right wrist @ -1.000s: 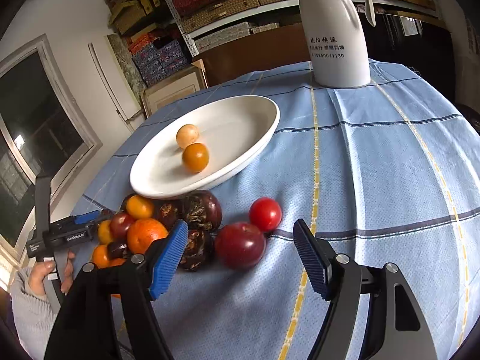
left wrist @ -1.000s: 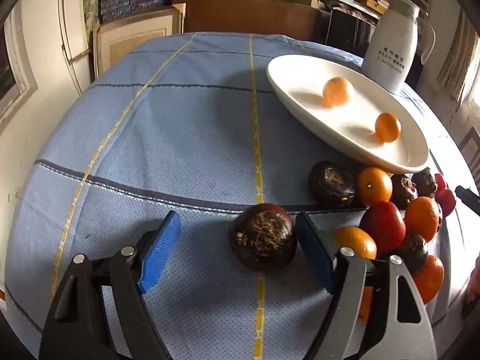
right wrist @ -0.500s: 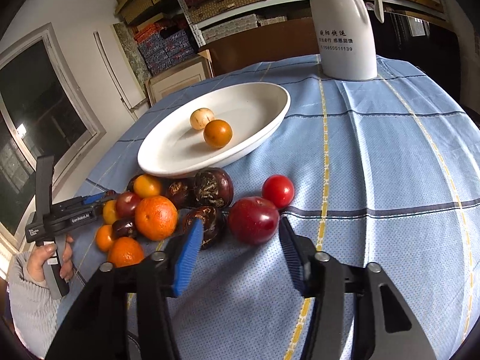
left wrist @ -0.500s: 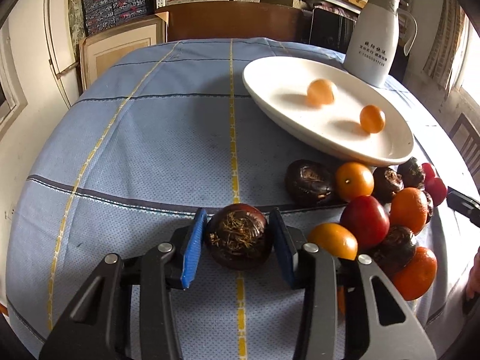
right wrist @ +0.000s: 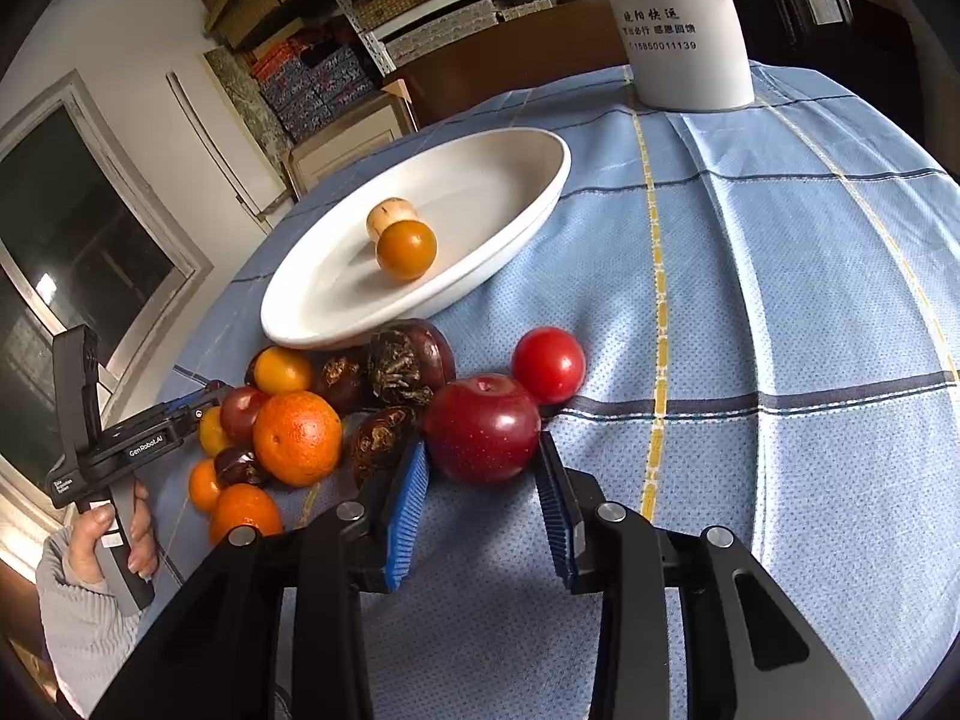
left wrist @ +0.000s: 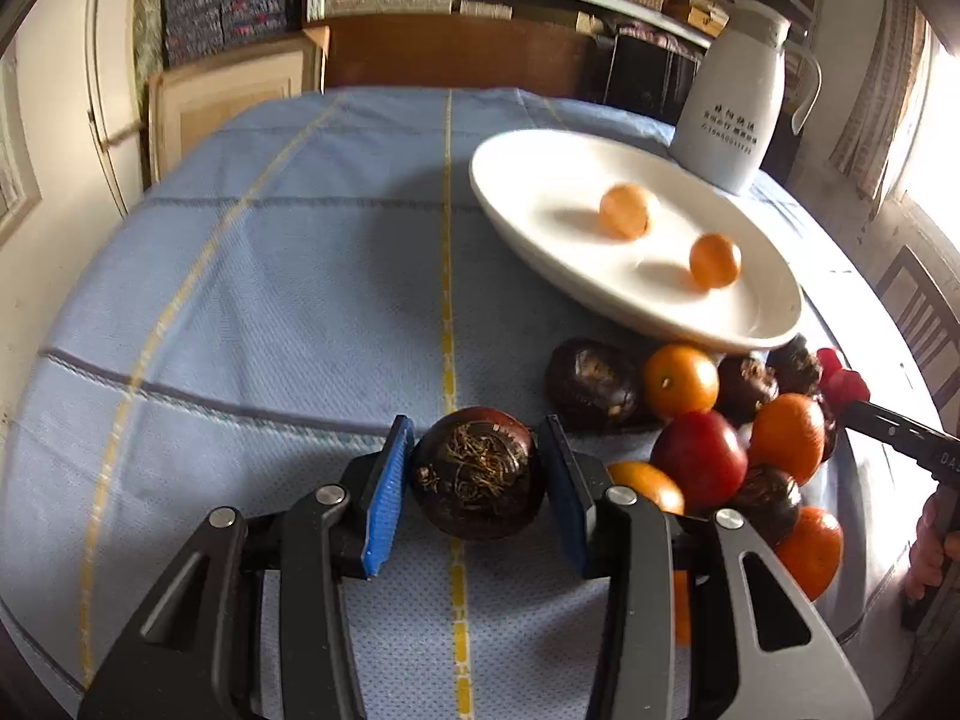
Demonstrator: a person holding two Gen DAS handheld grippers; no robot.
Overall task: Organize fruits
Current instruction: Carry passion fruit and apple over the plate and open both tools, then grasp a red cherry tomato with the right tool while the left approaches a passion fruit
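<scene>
Up front, left tool (left wrist: pixel 477 480) clamps a dark brown fruit (left wrist: pixel 478 476) on the table (left wrist: pixel 270 300); right tool (right wrist: pixel 483 495) pinches a red apple (right wrist: pixel 483 427) w/ both pads touching. Behind, fruit pile (right wrist: pixel 294 414), then white plate (right wrist: pixel 510 180) w/ two orange fruits.

The white jug (right wrist: pixel 684 30) is cut off at the top edge.
</scene>
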